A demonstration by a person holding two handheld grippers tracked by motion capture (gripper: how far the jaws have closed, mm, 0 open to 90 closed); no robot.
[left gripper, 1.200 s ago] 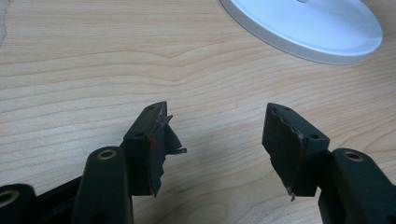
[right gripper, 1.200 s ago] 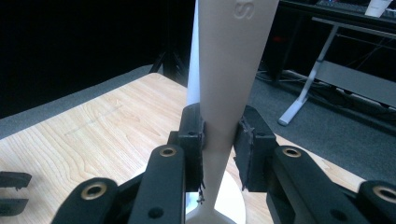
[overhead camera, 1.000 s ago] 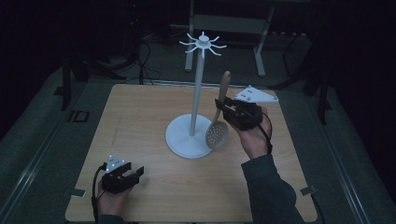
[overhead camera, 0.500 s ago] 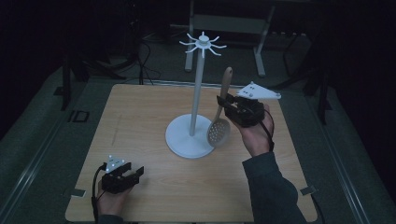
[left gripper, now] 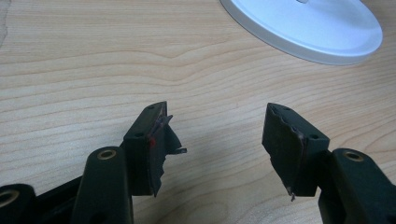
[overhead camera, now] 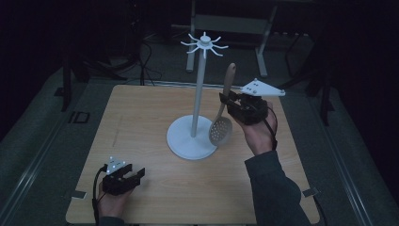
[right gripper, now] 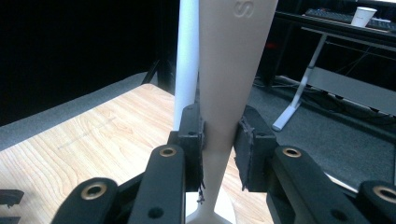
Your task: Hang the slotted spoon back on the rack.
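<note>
right gripper (overhead camera: 225, 100) clamped on slotted spoon (overhead camera: 222, 123) mid-handle, at 3 o'clock of the stand (overhead camera: 194, 136); spoon likely light, rigid, smooth, best gripped there. left gripper (overhead camera: 139, 175) open, empty.

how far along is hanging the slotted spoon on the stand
Done: the right gripper is shut on the slotted spoon, lifted beside the white stand. In hand: carrying it, handle up. Left: hooking it onto a top prong. The left gripper rests open on the table.
</note>
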